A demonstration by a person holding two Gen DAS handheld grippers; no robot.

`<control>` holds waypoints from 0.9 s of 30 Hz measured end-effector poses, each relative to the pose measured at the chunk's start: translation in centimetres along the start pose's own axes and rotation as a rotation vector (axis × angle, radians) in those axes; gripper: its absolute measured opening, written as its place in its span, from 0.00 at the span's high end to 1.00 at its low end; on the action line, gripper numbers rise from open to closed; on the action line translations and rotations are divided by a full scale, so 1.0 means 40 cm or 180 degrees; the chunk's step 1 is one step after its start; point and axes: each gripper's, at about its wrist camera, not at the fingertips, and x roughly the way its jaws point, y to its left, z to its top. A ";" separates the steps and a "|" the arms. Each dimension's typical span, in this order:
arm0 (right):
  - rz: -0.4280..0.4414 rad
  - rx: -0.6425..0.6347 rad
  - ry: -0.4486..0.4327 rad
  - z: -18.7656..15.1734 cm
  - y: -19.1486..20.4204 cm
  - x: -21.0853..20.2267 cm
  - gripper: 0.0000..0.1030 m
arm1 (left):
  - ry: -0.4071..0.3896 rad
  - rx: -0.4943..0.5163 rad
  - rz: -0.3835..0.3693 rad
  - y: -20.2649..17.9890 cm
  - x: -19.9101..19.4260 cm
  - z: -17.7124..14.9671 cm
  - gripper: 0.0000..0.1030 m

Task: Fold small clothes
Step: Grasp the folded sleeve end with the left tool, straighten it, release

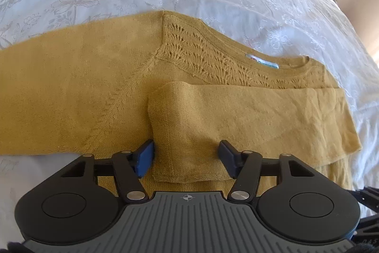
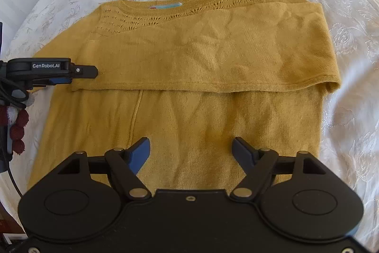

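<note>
Your left gripper (image 1: 186, 157) sits spread wide, its blue fingers (image 1: 145, 159) straddling the cuff end of the folded-over sleeve (image 1: 236, 115), gripping nothing. Your right gripper (image 2: 190, 153) hangs released above the lower body of the mustard sweater (image 2: 180, 125). Beyond, the sleeve lies across the chest, neckline label (image 2: 165, 6) farthest, on the floral bedspread (image 2: 343, 44).
</note>
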 end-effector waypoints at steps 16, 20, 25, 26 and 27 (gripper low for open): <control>0.0133 0.0035 -0.0193 -0.008 0.002 -0.068 0.22 | -0.0885 0.0228 0.0285 -0.055 -0.212 0.073 0.95; 0.0105 0.0067 -0.0265 -0.004 -0.011 -0.086 0.22 | -0.0622 0.0061 0.0406 0.026 -0.149 0.092 0.94; -0.0060 0.0201 -0.0463 0.031 -0.064 -0.116 0.22 | -0.0295 0.0124 0.0523 0.054 -0.075 0.078 0.92; -0.0103 0.0243 -0.0504 0.044 -0.078 -0.119 0.21 | -0.0286 0.0136 0.0556 0.058 -0.071 0.071 0.91; -0.0142 0.0279 -0.0530 0.055 -0.094 -0.121 0.21 | -0.0280 0.0145 0.0595 0.061 -0.070 0.064 0.88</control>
